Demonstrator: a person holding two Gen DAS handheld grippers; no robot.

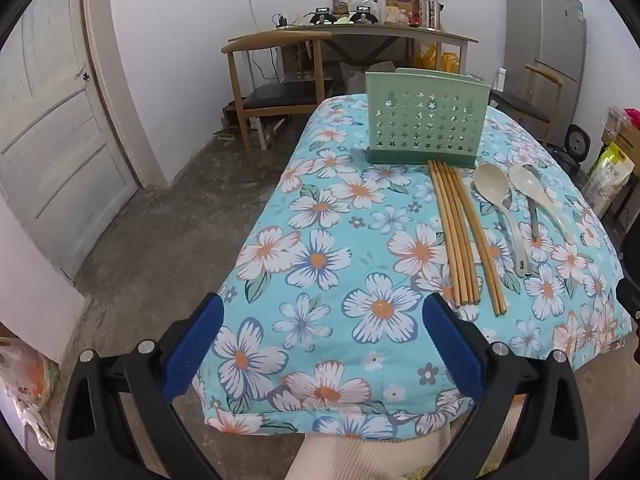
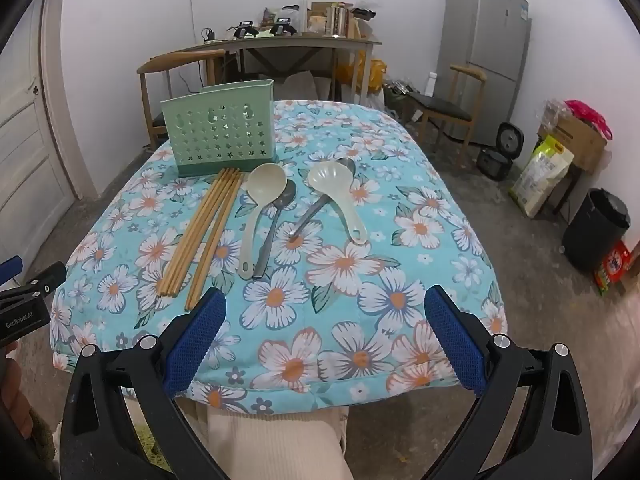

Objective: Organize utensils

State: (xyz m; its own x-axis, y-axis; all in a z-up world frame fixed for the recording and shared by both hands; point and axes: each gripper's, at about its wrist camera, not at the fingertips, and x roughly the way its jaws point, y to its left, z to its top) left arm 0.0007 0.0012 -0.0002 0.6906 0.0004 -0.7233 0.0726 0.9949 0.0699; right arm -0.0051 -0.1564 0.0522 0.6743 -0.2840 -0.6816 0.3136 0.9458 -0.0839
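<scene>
A green perforated utensil holder (image 1: pixel 426 120) (image 2: pixel 220 134) stands upright at the far side of the floral-covered table (image 1: pixel 320 260) (image 2: pixel 360 280). Several wooden chopsticks (image 1: pixel 460 236) (image 2: pixel 200 236) lie side by side in front of it. Two cream plastic spoons (image 1: pixel 500 208) (image 2: pixel 256 208) (image 2: pixel 340 196) and two metal spoons (image 2: pixel 276 220) (image 2: pixel 320 200) lie to their right. My left gripper (image 1: pixel 324 344) is open and empty above the table's near edge. My right gripper (image 2: pixel 324 340) is open and empty there too. The left gripper's body shows at the right wrist view's left edge (image 2: pixel 28 292).
Wooden chairs (image 1: pixel 276 80) (image 2: pixel 452 104) stand beyond the table, with a cluttered desk (image 2: pixel 280 44) against the back wall. A grey fridge (image 2: pixel 484 52), bags, boxes and a black bin (image 2: pixel 596 228) are on the right. A door (image 1: pixel 48 128) is on the left.
</scene>
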